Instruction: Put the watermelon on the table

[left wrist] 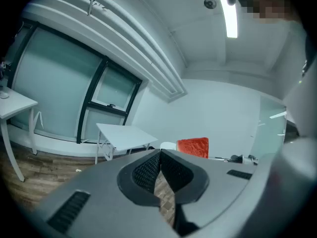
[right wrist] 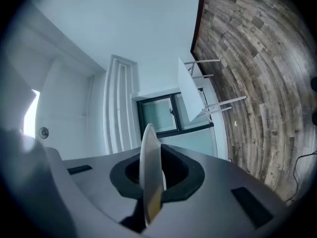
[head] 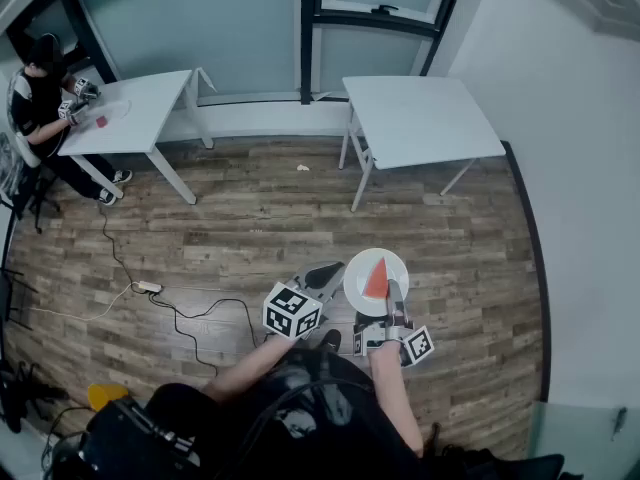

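While the person is standing on the wood floor (head: 200, 238), well short of the far right white worktop (head: 420, 118), the right tongs (head: 395, 293) are clamping the near rim of a white plate (head: 352, 273). They are holding it level, likely so the watermelon slice (head: 376, 280) lying on it is not sliding off in transit. The left tongs (head: 325, 273) are resting shut and empty just left of the plate, seemingly not touching it.

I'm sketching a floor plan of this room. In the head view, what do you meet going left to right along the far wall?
seated person → left white table → dark window post → right white table
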Demonstrator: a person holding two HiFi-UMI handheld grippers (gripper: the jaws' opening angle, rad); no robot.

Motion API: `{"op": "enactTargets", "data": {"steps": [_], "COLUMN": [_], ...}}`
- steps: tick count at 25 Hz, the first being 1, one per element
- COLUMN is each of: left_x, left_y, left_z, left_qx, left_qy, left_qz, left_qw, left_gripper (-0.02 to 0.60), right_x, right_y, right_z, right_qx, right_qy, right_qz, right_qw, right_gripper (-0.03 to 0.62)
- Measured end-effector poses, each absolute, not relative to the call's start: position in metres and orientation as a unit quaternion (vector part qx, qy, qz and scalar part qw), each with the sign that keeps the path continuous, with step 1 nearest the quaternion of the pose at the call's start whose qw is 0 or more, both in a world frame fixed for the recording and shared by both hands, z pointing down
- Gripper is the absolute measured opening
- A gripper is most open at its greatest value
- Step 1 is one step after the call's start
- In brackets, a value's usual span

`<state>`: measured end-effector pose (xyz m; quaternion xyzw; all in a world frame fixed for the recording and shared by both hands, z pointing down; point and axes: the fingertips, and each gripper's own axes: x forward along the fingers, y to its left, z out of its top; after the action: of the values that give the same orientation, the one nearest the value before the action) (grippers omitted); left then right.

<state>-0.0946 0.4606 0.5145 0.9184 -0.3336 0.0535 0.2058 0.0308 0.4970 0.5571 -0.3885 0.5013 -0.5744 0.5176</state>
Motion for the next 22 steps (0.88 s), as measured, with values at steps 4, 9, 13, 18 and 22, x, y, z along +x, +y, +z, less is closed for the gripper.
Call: {"op": "enactTargets", "data": {"steps": [4, 9, 13, 18, 22], "left_x": [-0.095, -0.102, -0.108, -0.116, -0.124], "left_y": [0.457, 0.455, 0.452, 0.446, 0.439], "left_z": [0.516, 0.519, 0.52, 0.521, 0.522], "left_qx": [0.917, 0.915, 0.914, 0.912, 0.91], "left_qy": [-0.335, -0.339, -0.342, -0.344, -0.344], "left_qz": [0.051, 0.05, 0.047, 0.042, 0.037], "left_qw": [0.21, 0.212, 0.216, 0.222, 0.227], "left_gripper": [0.005, 0.005, 0.005, 0.005, 0.005], "right_x": [0.03, 0.024, 0.02, 0.013, 0.003], "right_y": [0.494, 0.493, 0.489, 0.484, 0.478], "right_z": [0.56, 0.56, 0.561, 0.558, 0.559], "right_qx": [-0.39, -0.386, -0.385, -0.368, -0.369], "right_qy": [0.5, 0.506, 0.506, 0.515, 0.517], "right_qz": [-0.578, -0.578, -0.579, -0.58, -0.586], "right_qw": [0.514, 0.512, 0.51, 0.512, 0.504], "right_gripper": [0.028, 0.028, 0.028, 0.028, 0.028]}}
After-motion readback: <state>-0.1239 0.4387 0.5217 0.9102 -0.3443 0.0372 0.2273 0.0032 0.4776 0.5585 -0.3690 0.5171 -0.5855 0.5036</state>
